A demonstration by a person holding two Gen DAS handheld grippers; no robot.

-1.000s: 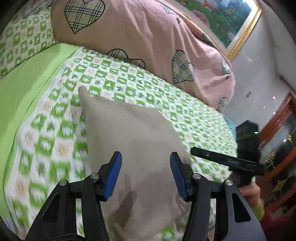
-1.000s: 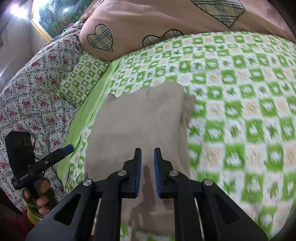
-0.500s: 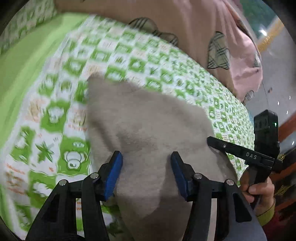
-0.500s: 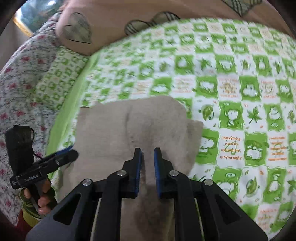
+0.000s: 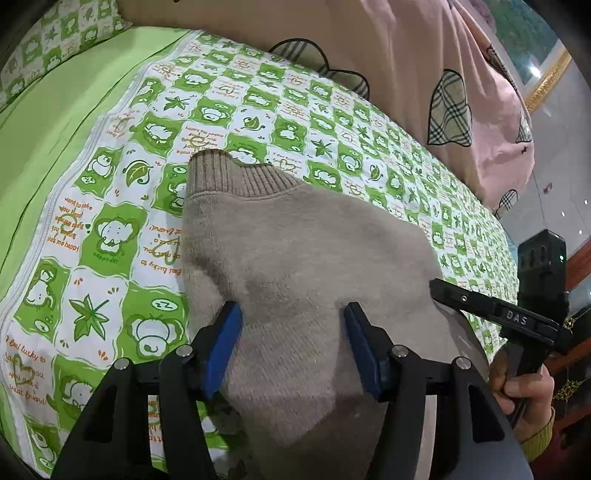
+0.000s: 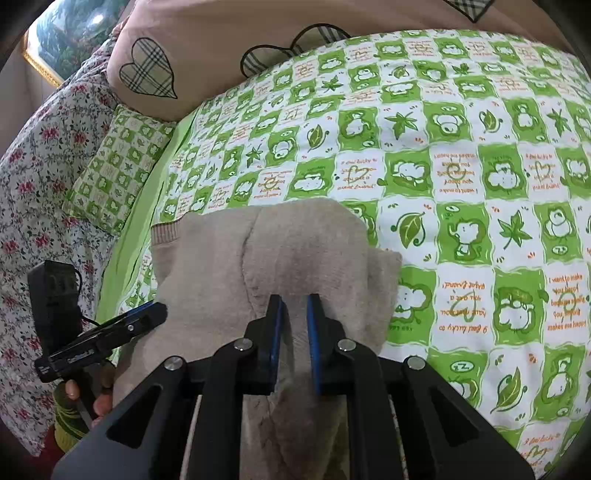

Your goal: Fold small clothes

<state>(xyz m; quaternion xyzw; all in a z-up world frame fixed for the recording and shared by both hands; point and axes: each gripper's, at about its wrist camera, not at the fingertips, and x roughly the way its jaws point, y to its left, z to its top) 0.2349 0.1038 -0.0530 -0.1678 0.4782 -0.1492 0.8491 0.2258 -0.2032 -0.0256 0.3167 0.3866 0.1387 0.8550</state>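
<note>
Sweater (image 5: 310, 266) between left gripper's (image 5: 291, 343) fingers

Your two wrist views are evenly and softly lit, bright enough that the print on the green-and-white bedsheet (image 5: 229, 122) reads sharply mid-frame. You get small hot glare spots on the framed picture (image 5: 532, 70) at the upper right of the left view, and a washed-out patch on the same picture (image 6: 74, 33) at the upper left of the right view. Shadows are faint: a soft dark patch on the beige garment (image 5: 306, 266) just ahead of the left gripper's fingers (image 5: 221, 343). Both views show no motion blur. Fisheye bending curves the sheet's checks toward the edges, and black vignette fills your corners.
</note>
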